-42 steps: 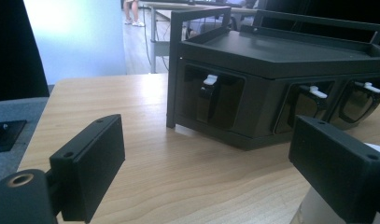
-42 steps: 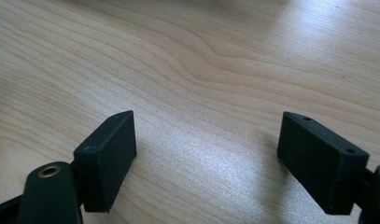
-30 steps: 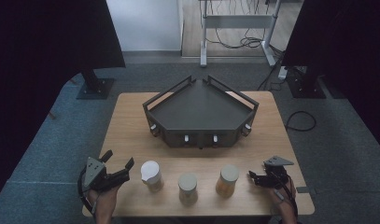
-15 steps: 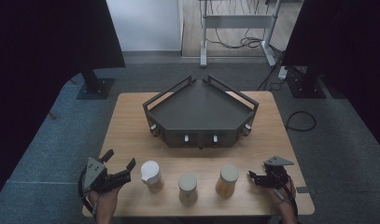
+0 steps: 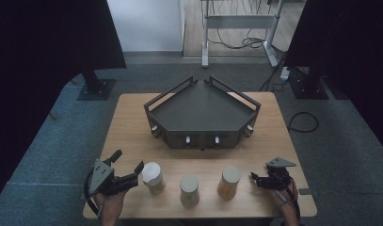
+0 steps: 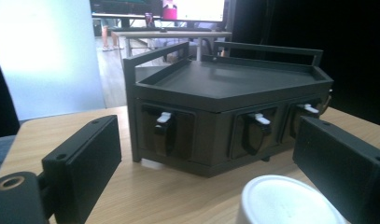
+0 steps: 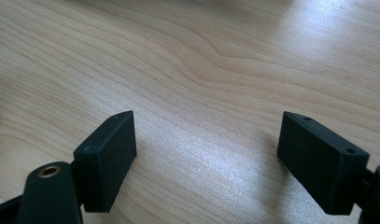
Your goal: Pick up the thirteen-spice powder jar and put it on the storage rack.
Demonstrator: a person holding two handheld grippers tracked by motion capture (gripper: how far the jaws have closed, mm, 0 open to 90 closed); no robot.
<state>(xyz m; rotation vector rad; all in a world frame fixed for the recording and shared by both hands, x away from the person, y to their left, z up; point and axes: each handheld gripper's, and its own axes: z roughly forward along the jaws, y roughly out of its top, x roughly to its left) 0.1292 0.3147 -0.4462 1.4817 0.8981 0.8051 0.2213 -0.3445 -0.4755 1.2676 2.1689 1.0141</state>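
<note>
Jars, three of them, stand in a row along my edge of the desk [image 5: 132, 122], each well apart from its neighbour, which leaves room for a claw to come in around any one of them. I have the left claw [image 5: 129, 168] level beside the white-lidded jar [image 5: 153, 177] at the left end; its jaws have just been opening and now stand wide apart, with nothing pressed between them. In the left gripper view the white lid [image 6: 290, 203] sits low between the two black jaws, untouched, so I judge I am lining up to take this jar round its body.

The middle jar [image 5: 189, 189] and the right jar [image 5: 228, 181] wait upright with lids on. My right claw [image 5: 258, 178] rests low near the right jar, jaws partly apart; the right gripper view shows bare wood between them, so it holds nothing and seems parked out of the way.

Behind the row stands the dark corner shelf [image 5: 203, 110], its railed top bare and small latches along its front face. That flat top looks like the likely place for the jars, though I cannot tell for certain.
</note>
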